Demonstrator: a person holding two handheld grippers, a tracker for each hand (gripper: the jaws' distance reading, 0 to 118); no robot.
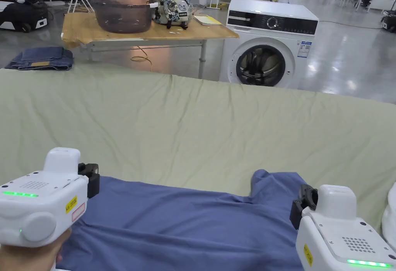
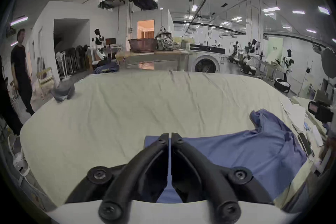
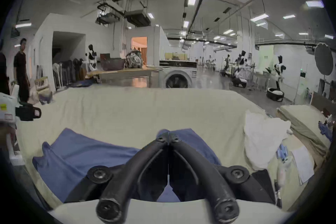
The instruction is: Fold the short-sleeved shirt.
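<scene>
A blue short-sleeved shirt (image 1: 185, 225) lies spread along the near edge of a bed covered by a pale green sheet (image 1: 193, 128). One sleeve (image 1: 270, 179) bunches up at its far right. My left gripper (image 1: 89, 177) sits at the shirt's far left corner. In the left gripper view its jaws (image 2: 170, 134) are shut, with blue fabric (image 2: 245, 151) in the thin slit between them. My right gripper (image 1: 303, 202) is beside the bunched sleeve. Its jaws (image 3: 168, 134) are shut where the blue cloth (image 3: 87, 151) rises around the tips.
A white cloth (image 3: 261, 142) lies crumpled on the bed to the right of the shirt. Folded jeans (image 1: 40, 59) rest at the far left corner. Beyond the bed stand a wooden table (image 1: 154, 32) with a basket (image 1: 122, 12), and a washing machine (image 1: 267, 51). A person (image 2: 20, 68) stands far left.
</scene>
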